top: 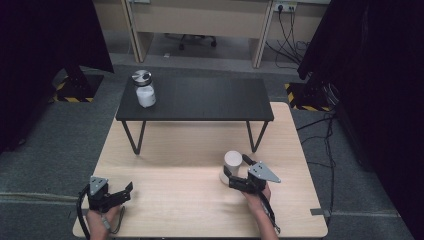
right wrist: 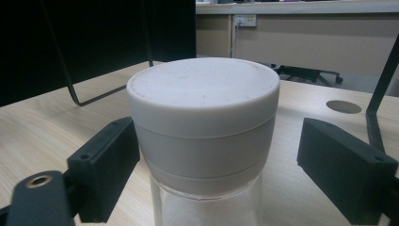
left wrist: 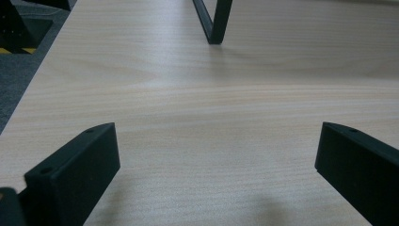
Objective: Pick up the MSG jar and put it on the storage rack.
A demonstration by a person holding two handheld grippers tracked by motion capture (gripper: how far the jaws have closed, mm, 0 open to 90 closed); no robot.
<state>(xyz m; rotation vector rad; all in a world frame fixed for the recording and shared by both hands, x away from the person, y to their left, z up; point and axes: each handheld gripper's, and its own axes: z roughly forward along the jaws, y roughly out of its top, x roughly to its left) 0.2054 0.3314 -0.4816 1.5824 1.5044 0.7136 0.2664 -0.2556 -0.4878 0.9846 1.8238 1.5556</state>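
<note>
Here we look down on a pale wooden surface (top: 165, 170) with a low black bench (top: 200, 100) standing across its far half. Starting at the left, the left hand-held gripper (top: 122, 192) rests near the front left corner, in a person's hand that comes in from the bottom edge. In the left gripper view its two black jaws stand wide apart with nothing but bare wood grain between them, and one leg of the bench (left wrist: 212, 21) rises farther off.

Moving right, a second jar with a metal lid (top: 143, 88) stands on the left end of the bench, well apart from both hands.

Farther right, the jar with a white lid (top: 232, 165) stands upright on the surface, in front of the bench's right legs. The right hand-held gripper (top: 231, 176) reaches it from the near side. In the right gripper view the white lid (right wrist: 203, 117) sits between the jaws: the left jaw lies against or just beside it, while a clear gap remains at the right jaw, so the jaws are half closed around it and do not yet clamp it.

We judge the work to be at an early step: the reach is done, and the grip itself, and any lifting, turning or carrying of the jar, is left.
</note>
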